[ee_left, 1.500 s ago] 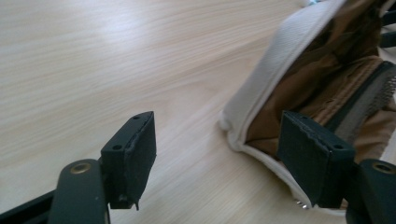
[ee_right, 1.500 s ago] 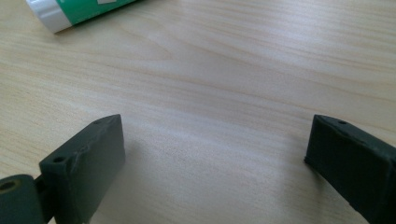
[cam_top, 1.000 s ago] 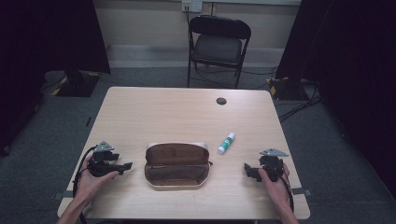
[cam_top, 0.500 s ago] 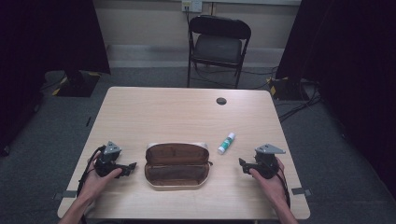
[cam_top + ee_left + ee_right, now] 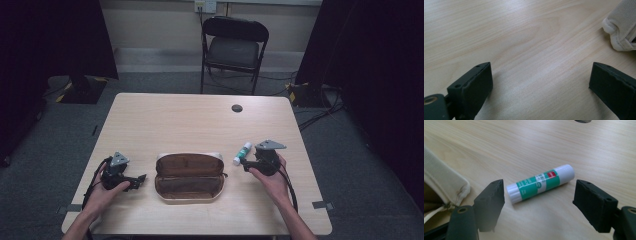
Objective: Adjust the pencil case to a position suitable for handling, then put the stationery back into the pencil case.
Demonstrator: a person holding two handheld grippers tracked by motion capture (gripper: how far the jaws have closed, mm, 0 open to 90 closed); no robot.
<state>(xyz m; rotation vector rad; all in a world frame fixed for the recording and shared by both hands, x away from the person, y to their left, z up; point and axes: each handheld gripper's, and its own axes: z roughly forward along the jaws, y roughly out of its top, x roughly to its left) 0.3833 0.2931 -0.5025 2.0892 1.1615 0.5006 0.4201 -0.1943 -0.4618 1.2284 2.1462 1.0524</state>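
Closing in, my right gripper [image 5: 539,197] has its jaws narrowing around the glue stick [image 5: 541,183], which lies on the table [image 5: 190,120] untouched beside the open pencil case [image 5: 189,176]. My left gripper [image 5: 540,85] has just been opening, nothing between its jaws.

Both hands low at the near edge, each holding a gripper

The left gripper [image 5: 141,179] lies low in the left hand [image 5: 107,189], pointing right; its jaws have just been opening and stand wide, with nothing between them. The right gripper [image 5: 243,165] sits in the right hand [image 5: 270,176], pointing left, forearm angled in from the bottom; its jaws have just been closing, still apart and pressing on nothing.
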